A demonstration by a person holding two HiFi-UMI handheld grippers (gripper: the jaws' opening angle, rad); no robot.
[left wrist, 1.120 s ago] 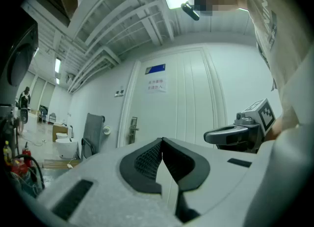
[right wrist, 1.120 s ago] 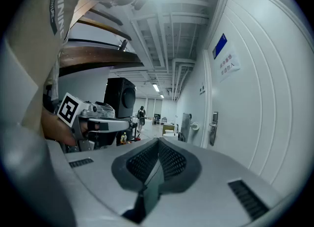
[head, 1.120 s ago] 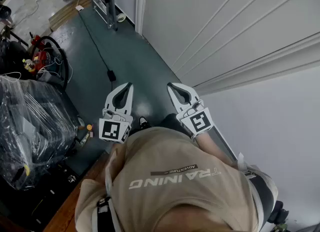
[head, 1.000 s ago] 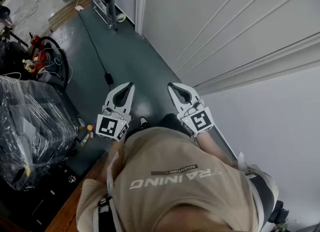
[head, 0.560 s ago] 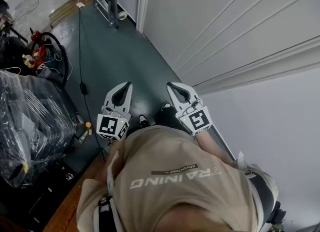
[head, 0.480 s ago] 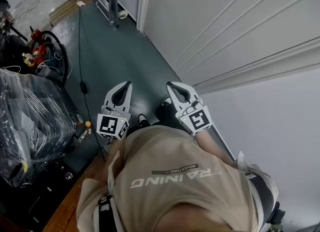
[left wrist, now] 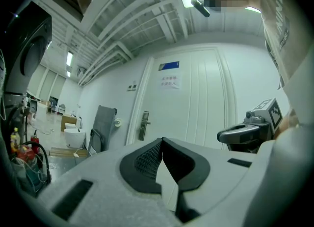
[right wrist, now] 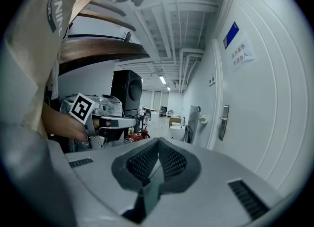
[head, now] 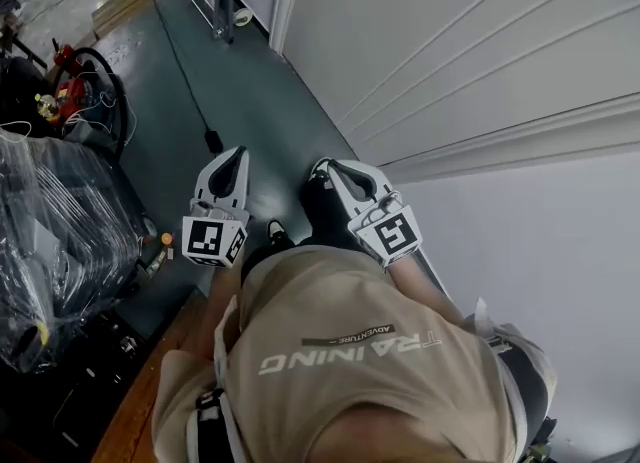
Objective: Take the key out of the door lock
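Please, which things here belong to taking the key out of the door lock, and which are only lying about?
For the job: door lock; left tongs and right tongs, both shut, empty. The key is too small to see.
Lying about: black cable; plastic-wrapped bundle; grey folded trolley.
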